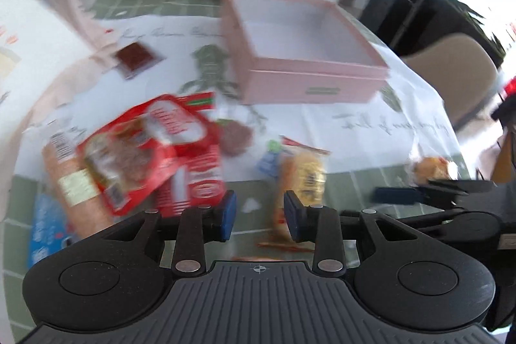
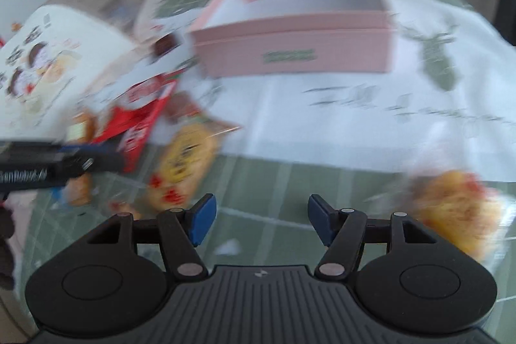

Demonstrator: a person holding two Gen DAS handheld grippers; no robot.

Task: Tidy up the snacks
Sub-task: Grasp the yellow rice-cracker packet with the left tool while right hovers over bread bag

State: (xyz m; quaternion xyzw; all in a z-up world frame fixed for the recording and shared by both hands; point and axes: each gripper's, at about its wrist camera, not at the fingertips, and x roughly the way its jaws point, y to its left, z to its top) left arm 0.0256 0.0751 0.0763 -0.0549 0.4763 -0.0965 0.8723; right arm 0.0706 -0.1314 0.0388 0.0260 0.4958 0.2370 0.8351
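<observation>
Left wrist view: the pink box (image 1: 303,54) stands open and shows nothing inside, so by my judgement the sorting has hardly begun. All the snacks lie on the tabletop (image 1: 354,137) on the near side of the box: a heap of red packets (image 1: 151,150) to its near left, a yellow cookie packet (image 1: 303,173) straight in front of it, and a wrapped bun (image 1: 432,168) to its near right. A small dark sachet (image 1: 135,57) lies left of the box. The left tongs (image 1: 259,213) are moderately parted and hold nothing. Cursive script on the white cloth is too blurred to read, as are the packet labels.

Right wrist view: the same box (image 2: 290,47) carries a small green label that cannot be read. The cookie packet (image 2: 183,163) lies near-left of the box, the bun (image 2: 458,211) near-right, just beside the right tongs (image 2: 261,221), which are wide open and empty. Every snack has yet to go in.
</observation>
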